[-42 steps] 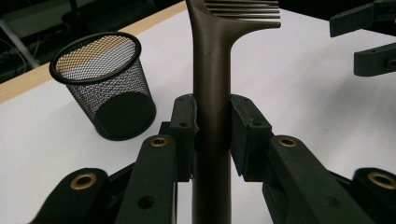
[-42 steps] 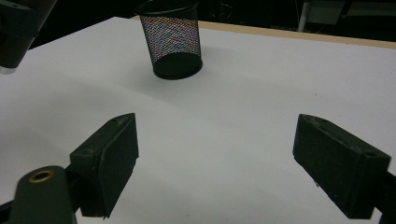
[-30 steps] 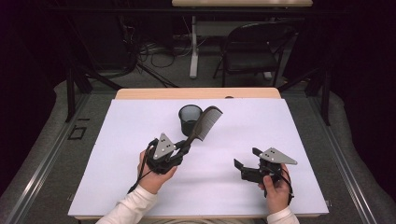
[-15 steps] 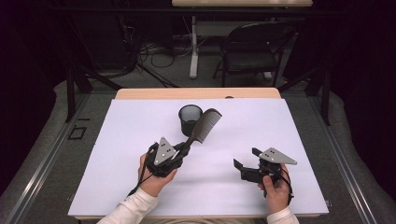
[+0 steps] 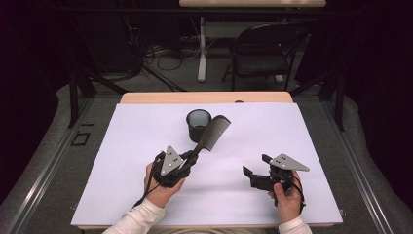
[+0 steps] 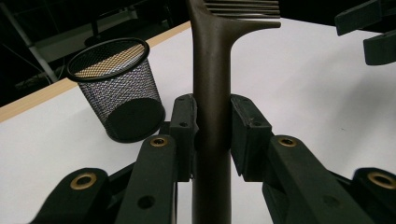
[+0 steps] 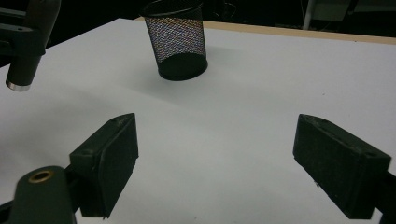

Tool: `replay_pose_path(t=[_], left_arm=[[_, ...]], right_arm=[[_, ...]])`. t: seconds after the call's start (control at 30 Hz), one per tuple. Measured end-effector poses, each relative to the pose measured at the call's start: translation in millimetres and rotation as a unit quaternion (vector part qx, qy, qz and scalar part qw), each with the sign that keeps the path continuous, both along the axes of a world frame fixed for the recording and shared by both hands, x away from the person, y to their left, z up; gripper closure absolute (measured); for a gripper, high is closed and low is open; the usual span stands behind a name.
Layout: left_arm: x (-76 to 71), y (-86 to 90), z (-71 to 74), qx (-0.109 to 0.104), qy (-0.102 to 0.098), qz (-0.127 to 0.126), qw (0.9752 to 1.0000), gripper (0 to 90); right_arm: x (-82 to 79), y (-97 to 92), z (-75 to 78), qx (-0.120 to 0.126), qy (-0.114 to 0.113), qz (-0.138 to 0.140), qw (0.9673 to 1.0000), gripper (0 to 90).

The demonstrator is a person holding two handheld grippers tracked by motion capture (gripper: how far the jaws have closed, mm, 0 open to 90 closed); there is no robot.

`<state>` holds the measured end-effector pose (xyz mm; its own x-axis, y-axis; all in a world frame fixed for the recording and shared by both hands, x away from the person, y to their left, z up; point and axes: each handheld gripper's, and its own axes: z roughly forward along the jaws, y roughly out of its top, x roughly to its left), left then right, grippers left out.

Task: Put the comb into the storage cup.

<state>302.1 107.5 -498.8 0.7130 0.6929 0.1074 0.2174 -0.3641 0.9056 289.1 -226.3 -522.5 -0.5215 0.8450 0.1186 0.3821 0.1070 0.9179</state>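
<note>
A black comb with a long handle points up and away, its teeth end hanging just right of a black mesh cup. My left gripper is shut on the comb's handle, and both pads press its sides. The cup stands upright on the white table cover, left of the comb in the left gripper view. My right gripper rests low over the table at the right, open, with nothing between its pads. Past those pads I see the cup and the comb's handle end.
The white cover spans the wooden table, whose far edge shows bare wood. A dark chair and cables stand on the floor beyond the table. My right gripper's jaws show at the top right of the left gripper view.
My left gripper has drifted slightly toward the near edge with the comb in it. The right gripper has stayed put.
</note>
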Motion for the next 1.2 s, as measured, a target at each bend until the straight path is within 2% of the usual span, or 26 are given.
replay_pose_path(t=[0.47,0.83,1.2], left_arm=[[-2.5,-3.4,-5.7,0.0,0.003,-0.002,1.0,72.3],[-2.8,-4.3,-7.7,-0.003,0.007,-0.001,1.0,72.3],[-2.8,-2.4,-6.3,-0.007,0.003,0.005,1.0,72.4]], right_arm=[[0.0,1.7,2.5,0.002,0.001,0.003,1.0,13.6],[-0.1,10.5,6.1,-0.004,0.008,0.028,0.9996,4.0],[9.4,18.0,19.1,0.007,0.041,0.024,0.9989,2.8]])
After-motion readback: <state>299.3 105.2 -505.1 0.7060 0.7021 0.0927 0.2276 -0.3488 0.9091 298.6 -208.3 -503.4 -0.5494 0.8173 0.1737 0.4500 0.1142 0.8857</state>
